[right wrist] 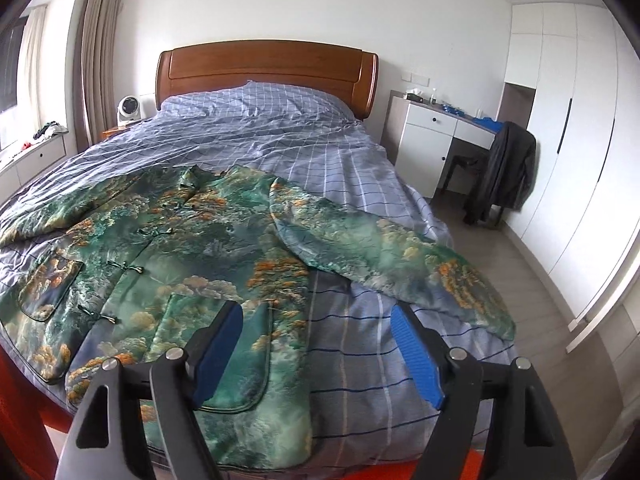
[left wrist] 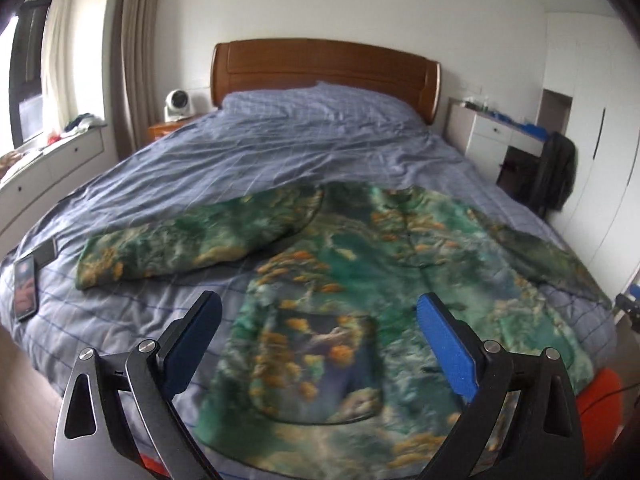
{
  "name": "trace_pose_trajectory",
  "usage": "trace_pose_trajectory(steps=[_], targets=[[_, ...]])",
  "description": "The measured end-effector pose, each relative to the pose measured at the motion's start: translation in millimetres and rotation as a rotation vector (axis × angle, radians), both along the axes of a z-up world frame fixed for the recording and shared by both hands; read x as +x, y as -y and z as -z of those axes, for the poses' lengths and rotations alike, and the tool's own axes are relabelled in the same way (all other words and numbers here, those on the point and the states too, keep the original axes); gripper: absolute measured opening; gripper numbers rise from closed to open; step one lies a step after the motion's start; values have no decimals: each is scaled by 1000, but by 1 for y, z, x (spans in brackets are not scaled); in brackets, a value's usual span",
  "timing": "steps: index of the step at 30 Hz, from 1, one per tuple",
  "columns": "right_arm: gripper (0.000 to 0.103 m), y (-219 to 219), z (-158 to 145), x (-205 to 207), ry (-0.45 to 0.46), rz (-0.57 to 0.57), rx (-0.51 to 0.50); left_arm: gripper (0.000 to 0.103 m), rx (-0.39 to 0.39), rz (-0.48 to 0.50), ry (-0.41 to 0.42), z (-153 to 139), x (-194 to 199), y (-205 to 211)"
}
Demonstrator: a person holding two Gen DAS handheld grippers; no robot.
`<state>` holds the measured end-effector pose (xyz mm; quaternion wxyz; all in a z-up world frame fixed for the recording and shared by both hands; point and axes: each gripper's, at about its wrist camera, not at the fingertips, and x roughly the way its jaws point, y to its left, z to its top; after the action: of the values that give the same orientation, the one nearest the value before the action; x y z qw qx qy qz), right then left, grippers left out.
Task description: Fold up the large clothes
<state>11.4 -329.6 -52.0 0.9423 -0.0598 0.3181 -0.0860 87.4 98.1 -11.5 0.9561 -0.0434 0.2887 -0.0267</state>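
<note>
A large green jacket with an orange and teal print lies spread face up on the bed, both sleeves stretched out sideways. In the right wrist view the jacket shows knot buttons down its front and a patch pocket on each side. My left gripper hovers open above the jacket's lower left pocket, with nothing between its blue pads. My right gripper is open too, above the jacket's lower right edge and the bedcover, with no cloth between its pads.
A phone lies on the bed's left side beside a dark strap. A wooden headboard stands at the far end. A white desk and a chair with a dark coat stand to the right, before white wardrobes.
</note>
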Motion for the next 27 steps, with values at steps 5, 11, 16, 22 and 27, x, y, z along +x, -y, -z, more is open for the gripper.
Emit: trace_pose_trajectory(steps=[5, 11, 16, 22, 27], targets=[[80, 5, -14, -4, 26, -24, -32, 99, 2, 7, 34, -5, -2, 13], [88, -5, -37, -22, 199, -85, -113, 99, 17, 54, -14, 8, -5, 19], [102, -11, -33, -18, 192, -134, -94, 99, -37, 151, -112, 20, -7, 28], [102, -17, -21, -14, 93, -209, -16, 103, 15, 143, -64, 13, -15, 37], [102, -16, -17, -14, 30, -233, 72, 103, 49, 155, -11, -2, -19, 40]])
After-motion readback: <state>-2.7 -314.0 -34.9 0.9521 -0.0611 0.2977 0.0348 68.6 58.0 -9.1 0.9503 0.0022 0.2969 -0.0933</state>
